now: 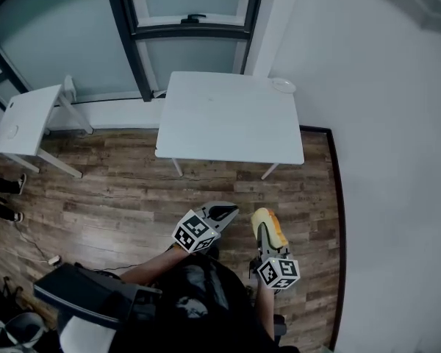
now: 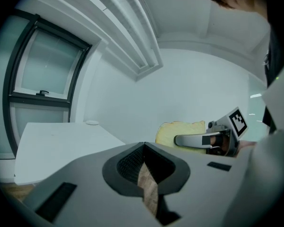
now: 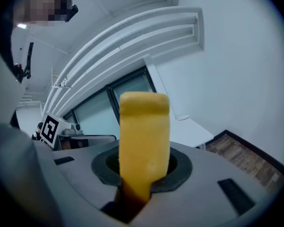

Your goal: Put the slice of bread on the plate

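A yellow slice of bread (image 3: 143, 136) stands on edge between the jaws of my right gripper (image 3: 142, 174), which is shut on it. The head view shows that gripper (image 1: 264, 225) with the bread (image 1: 272, 228) over the wood floor, short of the white table (image 1: 231, 116). A small white plate (image 1: 283, 86) sits at the table's far right corner. It is also in the right gripper view as the plate (image 3: 182, 117). My left gripper (image 1: 231, 212) is level beside it, shut and holding nothing. In the left gripper view the bread (image 2: 180, 130) shows to the right and the plate (image 2: 92, 122) far off.
A smaller white table (image 1: 29, 120) stands at the left by the window. A white wall (image 1: 397, 160) runs along the right. A dark grey object (image 1: 88, 296) lies on the wood floor (image 1: 117, 197) at lower left, beside the person.
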